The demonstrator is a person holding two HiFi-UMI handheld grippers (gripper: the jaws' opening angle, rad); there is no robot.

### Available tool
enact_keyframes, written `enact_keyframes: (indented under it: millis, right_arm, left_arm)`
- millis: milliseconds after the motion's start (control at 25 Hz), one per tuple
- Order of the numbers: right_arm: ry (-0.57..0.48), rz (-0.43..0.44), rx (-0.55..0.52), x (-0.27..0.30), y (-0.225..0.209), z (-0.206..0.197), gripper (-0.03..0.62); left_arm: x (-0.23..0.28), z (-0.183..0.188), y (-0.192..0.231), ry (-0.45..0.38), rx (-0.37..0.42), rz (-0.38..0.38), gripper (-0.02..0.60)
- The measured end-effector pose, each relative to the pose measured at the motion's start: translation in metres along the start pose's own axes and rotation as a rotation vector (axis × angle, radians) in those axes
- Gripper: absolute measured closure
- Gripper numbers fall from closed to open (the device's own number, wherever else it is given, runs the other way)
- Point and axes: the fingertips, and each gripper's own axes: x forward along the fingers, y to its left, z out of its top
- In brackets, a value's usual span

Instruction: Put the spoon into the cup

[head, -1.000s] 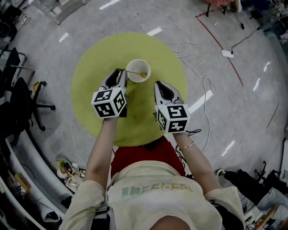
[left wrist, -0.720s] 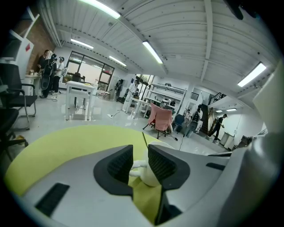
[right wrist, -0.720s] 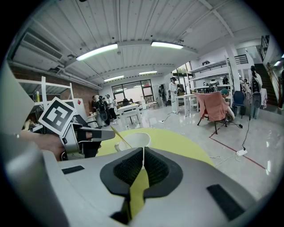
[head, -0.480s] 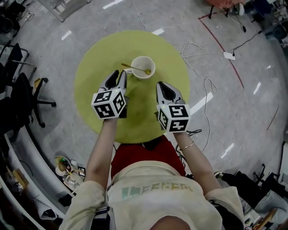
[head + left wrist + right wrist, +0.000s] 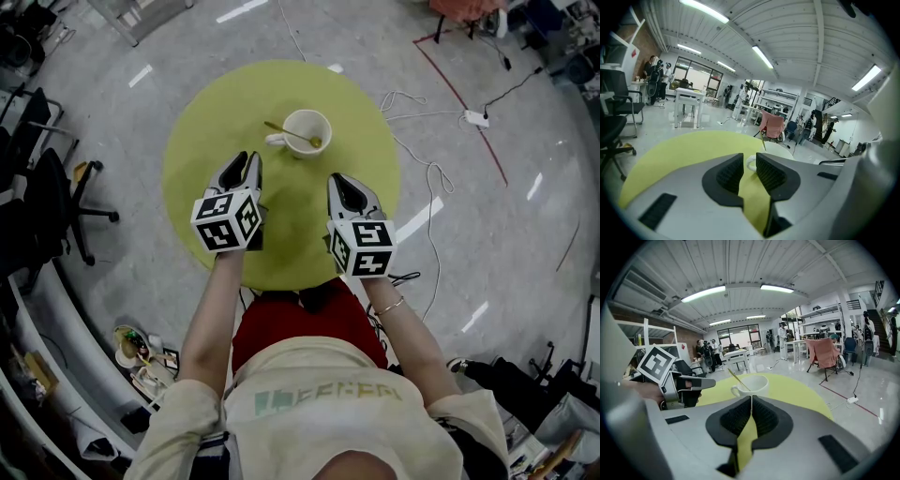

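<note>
Already our spoon (image 5: 289, 134) sits in the white cup (image 5: 307, 131), upper centre of the head view, on the round yellow-green table (image 5: 206, 141). Its long axis leans: bowl down inside the cup, handle slanting out over the rim toward the upper left, propped there by the rim. We hold both tools below the cup and clear of it, since the job looks done. Our left gripper (image 5: 246, 161) has its jaws slightly parted on nothing; our right gripper (image 5: 339, 180) is closed and empty.
</note>
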Motion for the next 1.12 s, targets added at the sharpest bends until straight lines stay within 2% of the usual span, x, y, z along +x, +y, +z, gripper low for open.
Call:
enact_keyframes:
  millis: [240,480,920,1120]
  right_arm:
    - [-0.014,-0.012,0.003,-0.016,0.015,-0.005,0.557]
    - [-0.028,-0.033,0.004,-0.035,0.028,-0.011,0.557]
    - [-0.062,-0.071,0.019,-0.079,0.04,-0.027,0.557]
    - [-0.073,-0.09,0.025,-0.095,0.044,-0.033,0.557]
  left_arm:
    - [-0.025,-0.01,0.003,0.005,0.035,-0.003,0.537]
    - [-0.051,-0.021,-0.003,0.015,0.097,-0.032,0.557]
    - [-0.097,-0.039,-0.027,0.012,0.194,-0.068,0.558]
    - [-0.115,-0.045,-0.033,0.009,0.198,-0.084,0.558]
